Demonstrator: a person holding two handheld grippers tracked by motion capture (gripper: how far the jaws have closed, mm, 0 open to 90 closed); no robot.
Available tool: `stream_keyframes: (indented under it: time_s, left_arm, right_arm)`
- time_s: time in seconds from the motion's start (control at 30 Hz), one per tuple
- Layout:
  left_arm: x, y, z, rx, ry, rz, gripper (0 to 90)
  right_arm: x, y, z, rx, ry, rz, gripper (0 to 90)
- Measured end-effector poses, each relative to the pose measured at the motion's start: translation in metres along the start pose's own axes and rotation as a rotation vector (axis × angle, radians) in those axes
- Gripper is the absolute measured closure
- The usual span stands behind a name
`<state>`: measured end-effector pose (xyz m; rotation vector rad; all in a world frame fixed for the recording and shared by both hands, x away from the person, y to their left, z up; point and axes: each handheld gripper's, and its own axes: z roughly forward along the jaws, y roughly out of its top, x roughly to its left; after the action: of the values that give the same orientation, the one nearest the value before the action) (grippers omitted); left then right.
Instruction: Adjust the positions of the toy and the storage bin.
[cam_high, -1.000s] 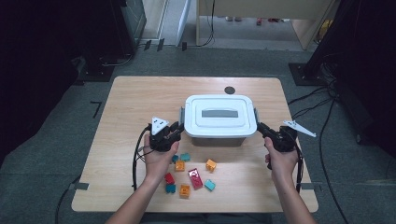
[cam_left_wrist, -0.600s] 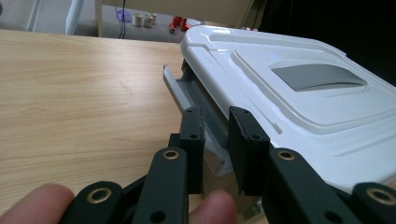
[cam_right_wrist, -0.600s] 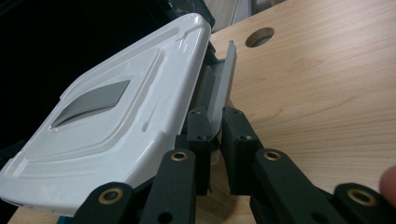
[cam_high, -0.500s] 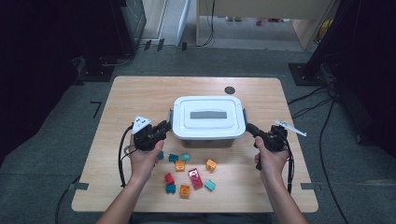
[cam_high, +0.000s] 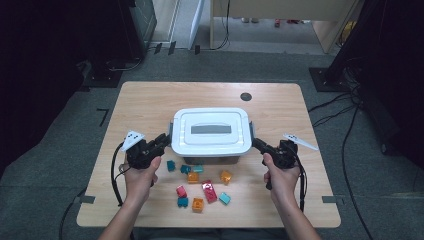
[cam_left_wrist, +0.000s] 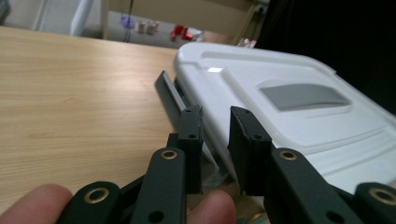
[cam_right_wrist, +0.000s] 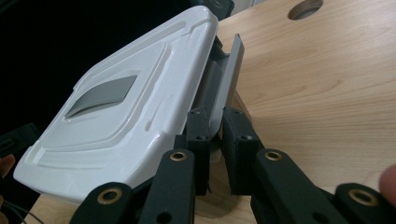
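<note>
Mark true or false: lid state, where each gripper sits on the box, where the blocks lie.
1. The white lid is on the storage box. True.
2. The left gripper hangs over the coloured blocks. False: it is at the box's left end, by the grey side latch.
3. The right gripper has its jaws around the grey latch at the box's right end. True.
4. The blocks lie on the lid. False: they lie on the table, on the person's side of the box.
5. The table has a round hole beyond the box. True.
</note>
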<state>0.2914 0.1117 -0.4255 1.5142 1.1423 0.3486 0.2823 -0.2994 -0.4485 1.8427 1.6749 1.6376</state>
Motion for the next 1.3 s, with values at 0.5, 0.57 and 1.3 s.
stream_keyframes:
  time_s: [0.5,0.57,1.3]
  left_arm:
    - [0.015,0.000,-0.027,-0.088,0.092,-0.005,63.3]
    - [0.023,-0.005,-0.030,-0.065,0.119,-0.018,61.9]
    - [0.014,-0.020,-0.026,-0.059,0.130,0.038,46.2]
  right_arm:
    - [0.017,-0.015,0.009,0.008,0.029,-0.057,81.0]
    - [0.018,-0.015,0.009,-0.001,0.018,-0.075,78.5]
    - [0.021,-0.020,0.013,-0.002,-0.018,-0.130,78.7]
